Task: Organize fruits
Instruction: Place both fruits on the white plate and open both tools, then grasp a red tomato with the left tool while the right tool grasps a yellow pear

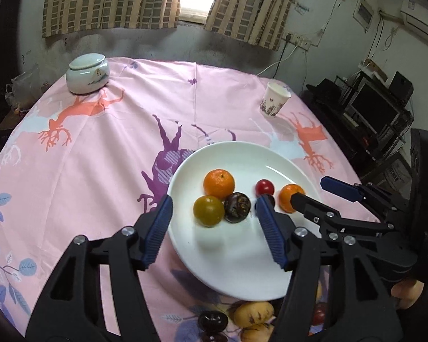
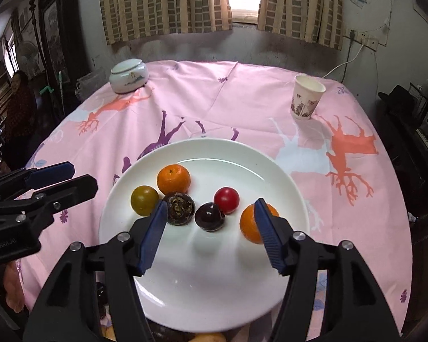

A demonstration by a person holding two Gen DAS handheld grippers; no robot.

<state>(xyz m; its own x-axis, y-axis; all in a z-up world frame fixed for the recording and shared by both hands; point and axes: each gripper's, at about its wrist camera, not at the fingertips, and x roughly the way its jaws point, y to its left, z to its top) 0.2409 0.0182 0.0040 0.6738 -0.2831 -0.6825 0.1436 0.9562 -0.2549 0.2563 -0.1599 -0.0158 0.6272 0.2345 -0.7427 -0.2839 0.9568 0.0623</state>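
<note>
Six small fruits are lying on the round white ceramic plate (image 2: 285, 196), so you are looking at a task that reads as well advanced. On the plate, a stemmed orange mandarin (image 2: 173, 179) is sitting at 11 o'clock, an olive-yellow round fruit (image 2: 144, 200) at 9 o'clock, a dark brown knobbly fruit (image 2: 180, 208) and a dark purple plum (image 2: 209, 216) near centre, a red cherry tomato (image 2: 226, 199) just beyond, and a second orange mandarin (image 2: 249, 223) at 3 o'clock.

You are holding the right gripper (image 2: 211, 235) spread wide and empty above the plate's 6 o'clock half; the left gripper (image 1: 214, 229) is likewise spread, gripping nothing.

Several fruits are waiting off the plate at 6 o'clock: a yellowish lumpy fruit (image 1: 254, 313) and a dark glossy fruit (image 1: 213, 322).

A pink deer-print tablecloth (image 2: 214, 108) is covering the table. A white lidded ceramic jar (image 2: 128, 75) is standing at 11 o'clock, a patterned paper cup (image 2: 306, 97) at 1 o'clock. Checked curtains (image 2: 162, 2) are flanking a bright window.
</note>
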